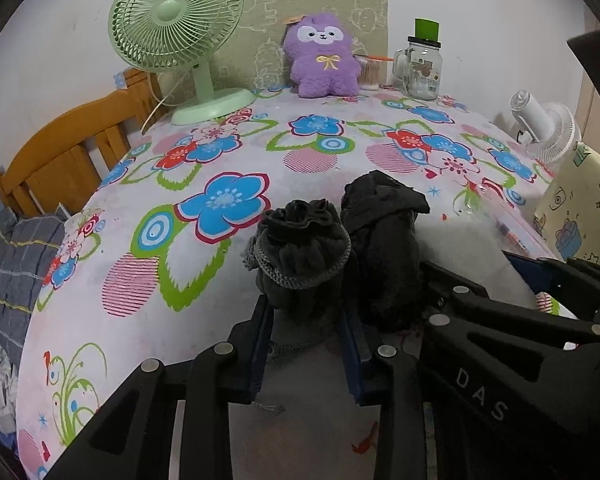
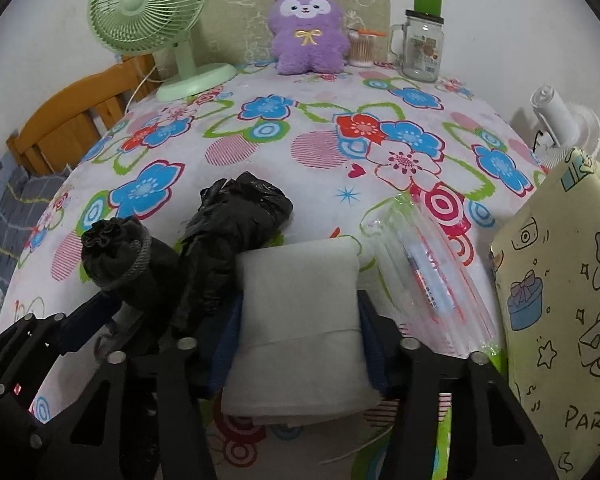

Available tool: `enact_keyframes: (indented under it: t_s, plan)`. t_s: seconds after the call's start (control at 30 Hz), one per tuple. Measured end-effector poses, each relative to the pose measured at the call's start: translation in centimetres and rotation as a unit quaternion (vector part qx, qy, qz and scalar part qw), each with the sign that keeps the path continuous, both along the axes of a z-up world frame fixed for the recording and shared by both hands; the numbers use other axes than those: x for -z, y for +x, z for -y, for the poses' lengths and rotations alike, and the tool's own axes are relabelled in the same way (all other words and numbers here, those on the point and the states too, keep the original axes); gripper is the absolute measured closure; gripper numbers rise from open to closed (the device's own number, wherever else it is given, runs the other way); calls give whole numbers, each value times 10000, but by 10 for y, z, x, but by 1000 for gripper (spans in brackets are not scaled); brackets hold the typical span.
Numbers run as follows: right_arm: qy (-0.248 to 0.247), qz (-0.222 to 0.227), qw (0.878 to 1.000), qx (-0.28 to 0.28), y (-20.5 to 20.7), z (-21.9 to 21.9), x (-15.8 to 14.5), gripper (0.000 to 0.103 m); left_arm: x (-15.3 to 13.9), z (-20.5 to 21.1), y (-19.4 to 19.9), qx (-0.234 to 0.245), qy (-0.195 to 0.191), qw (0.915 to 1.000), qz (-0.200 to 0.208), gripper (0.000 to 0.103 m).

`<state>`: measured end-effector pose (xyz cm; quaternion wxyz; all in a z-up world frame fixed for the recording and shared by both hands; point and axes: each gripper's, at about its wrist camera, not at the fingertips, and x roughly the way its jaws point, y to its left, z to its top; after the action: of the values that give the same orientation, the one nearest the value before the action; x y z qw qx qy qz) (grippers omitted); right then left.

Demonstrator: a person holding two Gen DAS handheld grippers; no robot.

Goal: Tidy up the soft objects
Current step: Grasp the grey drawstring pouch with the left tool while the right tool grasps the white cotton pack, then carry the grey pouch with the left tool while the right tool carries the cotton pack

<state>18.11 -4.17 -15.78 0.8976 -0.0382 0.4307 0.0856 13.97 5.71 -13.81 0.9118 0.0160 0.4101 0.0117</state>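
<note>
I count three soft things bunched at the near edge of the flowered worktop (image 2: 300,136): one dark drawstring pouch (image 1: 300,252), one crumpled black bag (image 2: 232,232) touching it, one folded white pad (image 2: 300,320). My left claw (image 1: 306,344) pinches the pouch's lower part; my right claw (image 2: 298,344) straddles the pad, fingers against both sides. The pad's near end is hidden under the claw. One clear zip bag (image 2: 428,280) lies just right of it. At the back stand one green fan (image 1: 176,20), one purple plush (image 1: 322,56), one glass jar (image 1: 422,68). The worktop's middle lies open.
</note>
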Motion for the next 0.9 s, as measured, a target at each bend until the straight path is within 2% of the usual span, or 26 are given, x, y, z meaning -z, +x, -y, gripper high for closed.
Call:
enact_keyframes:
  t_s: [0.07,0.27,0.47,0.67,0.73,0.8,0.9]
  plan:
    - [-38,58,10000,-24,-3,-1,-2,56,-1,0,-2,19,-30,10000,6,75]
    - [15,160,9999,-63,-13,-1,-10,62,-9,0,-13,5,-89,9999,114,78]
    - [27,300,9995,-96,-27,-2,-19,62,-16,1,-24,27,-173,9996,237,85]
    - [13,387,9992,-108,-40,-2,-26,62,-20,-1,-35,0,-227,9993,303,85]
    - [-1,407,9991,-84,-43,-1,-27,62,-21,-4,-36,-51,-237,9992,306,83]
    - [-19,428,9991,-42,-45,1,-28,62,-20,-7,-35,-110,-220,9992,308,74]
    - [-15,460,9989,25,-44,3,-30,62,-20,-9,-31,-103,-153,9993,316,69]
